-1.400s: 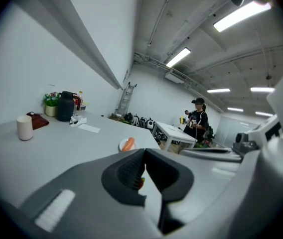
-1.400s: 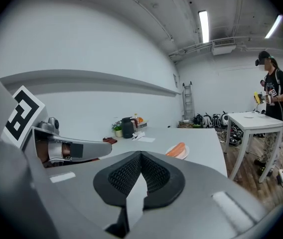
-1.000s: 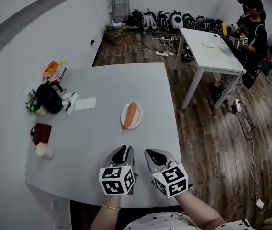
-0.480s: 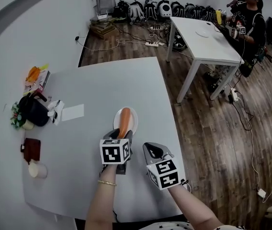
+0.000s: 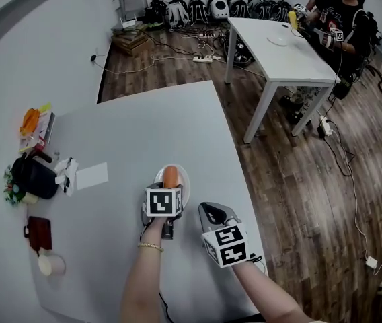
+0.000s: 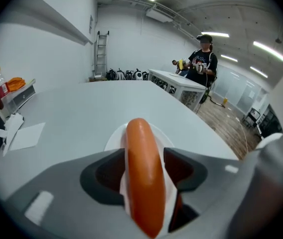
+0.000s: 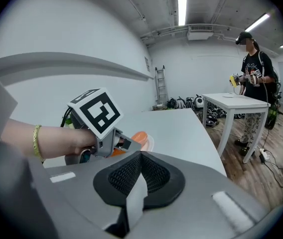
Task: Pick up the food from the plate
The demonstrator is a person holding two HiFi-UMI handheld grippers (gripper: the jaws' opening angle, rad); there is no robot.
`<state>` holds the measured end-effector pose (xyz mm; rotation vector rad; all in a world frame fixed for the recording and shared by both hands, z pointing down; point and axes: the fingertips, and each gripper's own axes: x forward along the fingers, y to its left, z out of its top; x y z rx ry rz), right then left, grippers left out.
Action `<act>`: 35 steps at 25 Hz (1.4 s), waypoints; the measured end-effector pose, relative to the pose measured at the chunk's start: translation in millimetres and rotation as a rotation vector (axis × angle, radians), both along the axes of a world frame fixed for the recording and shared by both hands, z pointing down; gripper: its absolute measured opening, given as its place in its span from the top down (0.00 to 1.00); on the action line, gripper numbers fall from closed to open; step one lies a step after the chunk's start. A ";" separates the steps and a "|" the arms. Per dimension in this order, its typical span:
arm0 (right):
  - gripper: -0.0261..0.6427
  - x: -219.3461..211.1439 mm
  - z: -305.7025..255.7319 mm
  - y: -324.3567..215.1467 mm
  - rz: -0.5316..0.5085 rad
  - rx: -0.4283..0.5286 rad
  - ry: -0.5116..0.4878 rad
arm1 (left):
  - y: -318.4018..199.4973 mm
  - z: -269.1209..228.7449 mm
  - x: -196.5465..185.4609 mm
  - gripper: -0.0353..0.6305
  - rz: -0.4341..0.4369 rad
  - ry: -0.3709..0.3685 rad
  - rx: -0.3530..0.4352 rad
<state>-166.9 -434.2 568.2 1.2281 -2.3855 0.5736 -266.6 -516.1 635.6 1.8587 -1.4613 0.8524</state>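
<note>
Grey tabletop (image 5: pixel 144 126), mostly bare, with the task items near its front right.

Left tongs (image 6: pixel 144 158): spread wide, they have just been opening. They straddle the food without pinching it, and plate shows on both sides of it. Right tongs (image 7: pixel 140 158): pressed together, nothing in them, hanging just right of the left pair.

White plate (image 5: pixel 185 177): small, probably light, and may skid if nudged.

Orange sausage (image 5: pixel 170 175): lies lengthwise on the plate, running between the left jaws. It looks light, with a smooth glossy skin, so it is likely slippery and a bit soft. It is round and could roll or squirt out. Best hold is probably mid-length, across its narrow width, with a gentle squeeze.

Views:
- The head view gives the layout, but the marker cube covers the sausage's near end and the left jaws.
- The left gripper view alone shows the jaw-to-sausage gaps.
- The right gripper view shows the left tongs side-on, the hand holding them, and the sausage's far end on the plate beyond. It also shows its own jaws closed.
</note>
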 end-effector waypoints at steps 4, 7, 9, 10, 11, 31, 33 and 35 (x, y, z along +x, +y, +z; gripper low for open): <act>0.96 -1.3 11.2 -0.7 0.003 -0.023 -0.001 | -2.9 17.7 -3.0 0.58 0.006 0.003 -0.071; 0.96 -1.2 17.8 1.2 0.002 -0.037 0.002 | -3.6 18.3 -4.8 0.62 0.008 -0.018 -0.062; 0.96 -1.7 21.2 3.0 0.000 -0.048 0.003 | -4.4 18.4 -4.8 0.62 0.009 -0.025 -0.064; 0.96 -1.7 21.8 3.9 0.000 -0.052 0.004 | -4.8 18.3 -4.5 0.63 0.009 -0.026 -0.067; 0.96 -1.9 21.7 5.0 -0.001 -0.053 0.005 | -5.4 18.0 -4.4 0.63 0.007 -0.026 -0.067; 0.96 3.6 -18.0 53.3 -0.017 0.017 0.006 | 98.7 -67.9 25.3 0.63 -0.009 0.126 0.170; 0.96 7.1 -22.6 59.6 -0.024 0.033 0.002 | 119.8 -82.9 30.9 0.63 -0.030 0.156 0.213; 0.96 11.6 -27.6 65.9 -0.029 0.047 -0.009 | 139.5 -98.2 34.1 0.63 -0.059 0.188 0.257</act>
